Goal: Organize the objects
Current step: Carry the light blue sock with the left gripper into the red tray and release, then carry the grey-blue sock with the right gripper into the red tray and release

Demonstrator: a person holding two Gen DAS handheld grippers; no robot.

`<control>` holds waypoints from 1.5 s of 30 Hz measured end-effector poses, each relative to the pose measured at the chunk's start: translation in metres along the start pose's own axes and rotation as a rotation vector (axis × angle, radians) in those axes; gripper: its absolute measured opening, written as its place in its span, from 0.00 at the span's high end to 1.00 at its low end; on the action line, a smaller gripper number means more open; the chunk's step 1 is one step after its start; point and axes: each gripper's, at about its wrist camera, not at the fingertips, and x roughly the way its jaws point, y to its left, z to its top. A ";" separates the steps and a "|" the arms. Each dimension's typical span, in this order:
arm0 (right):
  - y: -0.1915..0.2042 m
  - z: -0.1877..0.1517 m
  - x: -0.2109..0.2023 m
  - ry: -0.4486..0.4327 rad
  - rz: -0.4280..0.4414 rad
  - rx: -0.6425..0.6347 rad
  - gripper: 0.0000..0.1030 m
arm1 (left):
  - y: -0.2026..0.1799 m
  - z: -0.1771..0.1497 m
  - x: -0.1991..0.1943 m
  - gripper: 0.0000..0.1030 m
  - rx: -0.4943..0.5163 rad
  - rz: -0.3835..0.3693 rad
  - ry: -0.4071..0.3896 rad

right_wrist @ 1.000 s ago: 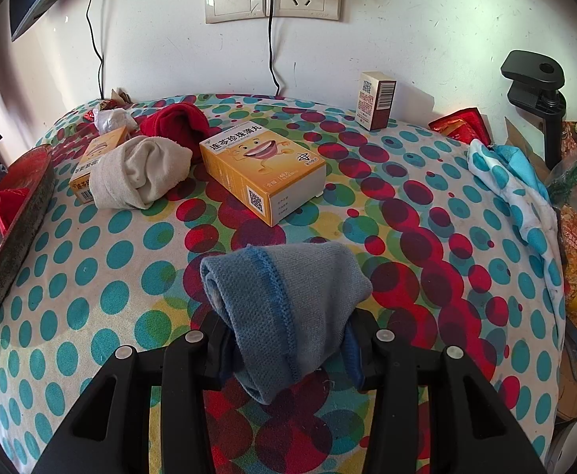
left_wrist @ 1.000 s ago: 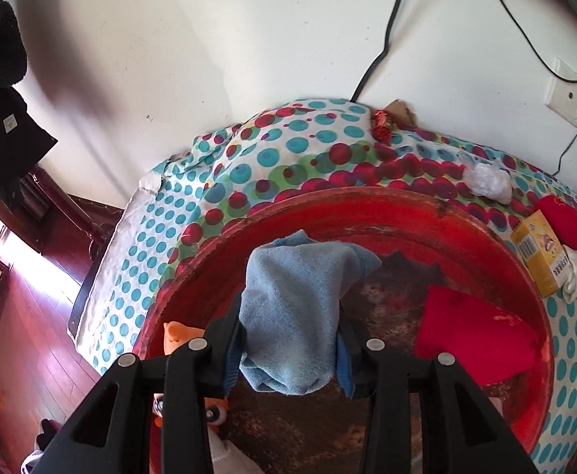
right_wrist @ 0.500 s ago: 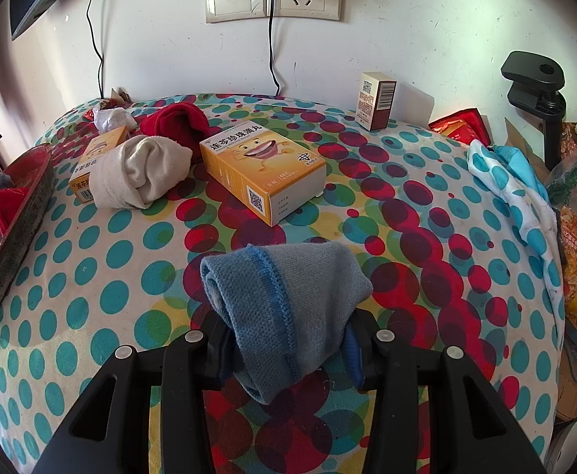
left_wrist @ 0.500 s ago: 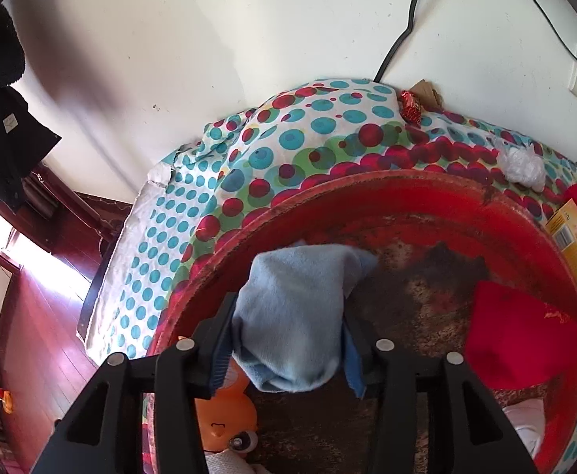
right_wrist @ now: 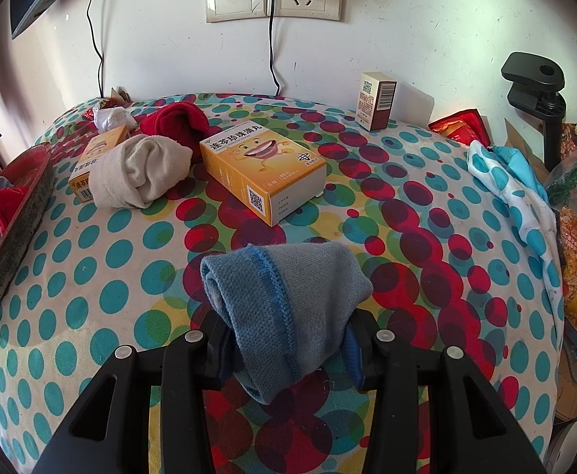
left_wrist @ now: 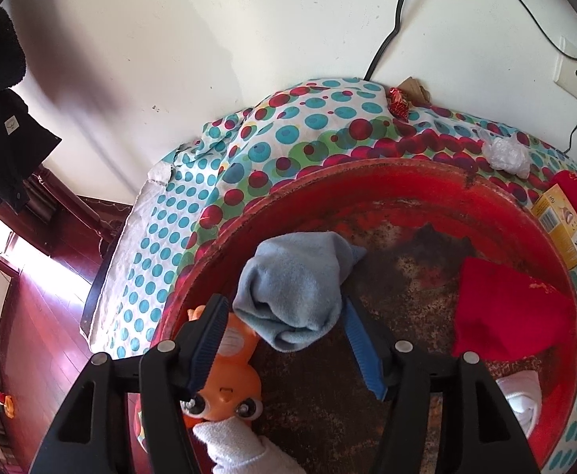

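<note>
The left gripper (left_wrist: 284,339) gapes, pale blue sock (left_wrist: 294,286) loose in the round red tray (left_wrist: 407,173) beside an orange toy (left_wrist: 229,371), half hidden. The right gripper (right_wrist: 288,347) clamps a grey-blue sock (right_wrist: 288,300).

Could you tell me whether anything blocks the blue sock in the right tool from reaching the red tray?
Nothing visible does: bare dotted cloth lies between the blue sock and the red tray at far left.
</note>
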 end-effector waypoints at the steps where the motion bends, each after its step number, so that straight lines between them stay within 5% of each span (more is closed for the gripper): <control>1: 0.000 0.000 0.000 0.000 0.000 0.000 0.60 | 0.000 -0.001 -0.003 0.40 -0.004 -0.005 -0.003; 22: -0.002 0.000 0.001 0.000 -0.001 0.001 0.59 | -0.044 -0.082 -0.089 0.40 0.046 -0.023 -0.184; 30: -0.004 0.000 0.001 0.000 -0.005 -0.001 0.59 | -0.050 -0.114 -0.091 0.40 0.026 -0.035 -0.210; 45: 0.004 0.001 -0.002 -0.013 -0.081 -0.079 0.66 | -0.018 -0.122 -0.083 0.40 -0.098 -0.060 -0.210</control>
